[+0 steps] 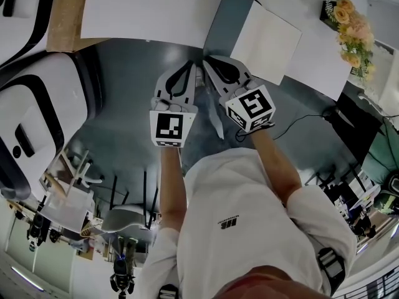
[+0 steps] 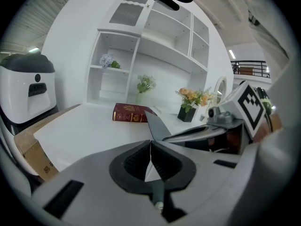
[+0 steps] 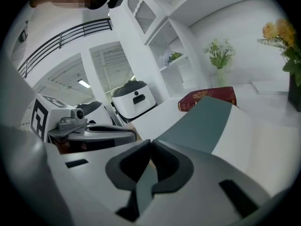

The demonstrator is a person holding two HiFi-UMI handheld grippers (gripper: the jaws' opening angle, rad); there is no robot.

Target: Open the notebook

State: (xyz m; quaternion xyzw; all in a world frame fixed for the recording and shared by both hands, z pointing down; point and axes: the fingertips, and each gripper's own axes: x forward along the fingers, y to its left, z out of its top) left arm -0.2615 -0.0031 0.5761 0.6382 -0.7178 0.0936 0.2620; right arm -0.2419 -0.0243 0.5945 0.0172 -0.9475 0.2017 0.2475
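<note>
The notebook lies at the white table's (image 1: 149, 8) near edge, its grey-green cover (image 1: 227, 17) lifted off a white page (image 1: 271, 42). My two grippers meet tip to tip at its near corner. The right gripper (image 1: 207, 61) is shut on the cover, which runs out between its pads (image 3: 151, 145) and rises as a broad grey-green sheet (image 3: 207, 121). Beside it the left gripper (image 1: 192, 64) is shut (image 2: 150, 142) with a white sliver of page (image 2: 148, 171) between its pads. From the left gripper view the raised cover (image 2: 157, 126) stands just beyond the jaws.
A dark red book (image 2: 131, 113) (image 3: 209, 98) lies farther back on the table. A black pot of orange flowers (image 1: 352, 27) (image 2: 190, 105) stands at the right. A cardboard box (image 1: 65, 14) and a white machine (image 2: 28, 91) sit to the left. White shelves (image 2: 155, 55) line the wall.
</note>
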